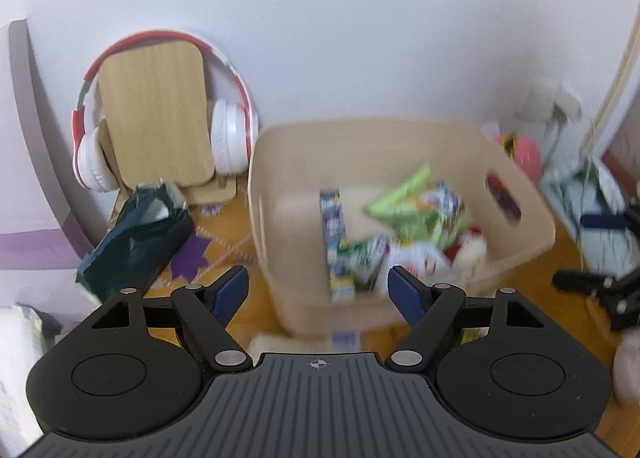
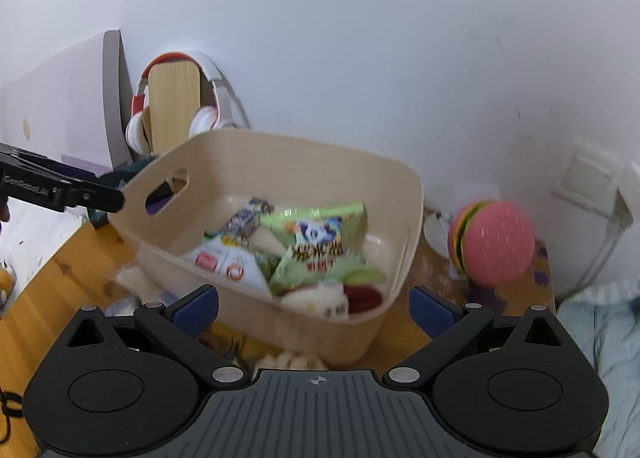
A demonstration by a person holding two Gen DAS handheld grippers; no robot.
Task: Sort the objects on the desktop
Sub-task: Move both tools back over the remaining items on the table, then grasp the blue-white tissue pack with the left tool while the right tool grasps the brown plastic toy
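Snack packets (image 2: 316, 246) are seen gathered inside the beige bin (image 2: 408, 258), both grippers (image 1: 318, 290) (image 2: 314, 310) held open and empty before it, while a burger toy (image 2: 494, 246) beside it remains unsorted.

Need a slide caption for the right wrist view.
Open right gripper hovers before a beige bin of snack packets; burger toy beside it.

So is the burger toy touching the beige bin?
Apart. The right wrist view shows bare table between the burger toy and the beige bin's right wall; the toy sits off to the bin's right.
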